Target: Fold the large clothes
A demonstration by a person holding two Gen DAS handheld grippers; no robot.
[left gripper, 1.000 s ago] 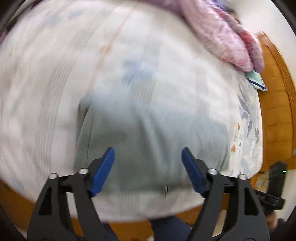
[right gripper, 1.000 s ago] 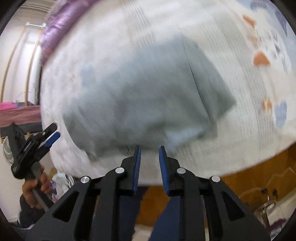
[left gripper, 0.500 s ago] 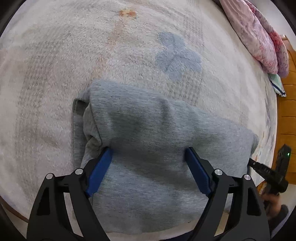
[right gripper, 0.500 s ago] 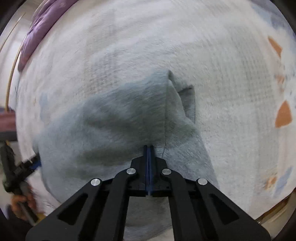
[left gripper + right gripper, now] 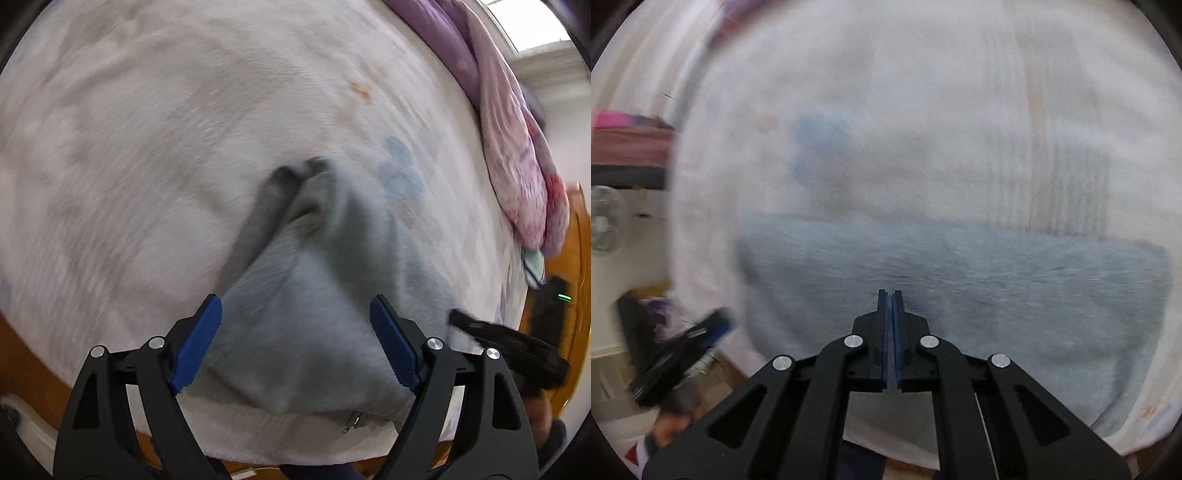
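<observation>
A grey sweatshirt [image 5: 314, 317] lies on a white fleece bed cover [image 5: 147, 147], bunched to a peak at its far end. My left gripper [image 5: 295, 332] is open above its near part, empty. In the right wrist view the sweatshirt [image 5: 997, 288] is a blurred grey band. My right gripper [image 5: 891, 299] has its blue pads together over the cloth; whether cloth is pinched between them is not visible. The right gripper shows at the garment's right edge in the left view [image 5: 498, 343]. The left gripper shows at the lower left of the right view [image 5: 687, 350].
A pink and purple quilt [image 5: 517, 155] lies piled at the far right of the bed. A wooden bed frame [image 5: 22, 369] runs along the near edge. A wooden door or panel [image 5: 576, 295] stands at the right. A fan [image 5: 605, 221] stands at the left.
The left gripper has lifted back from the sweatshirt, which now bunches to a peak at its far end. The right gripper stays shut and has swung; both views are motion-blurred.
</observation>
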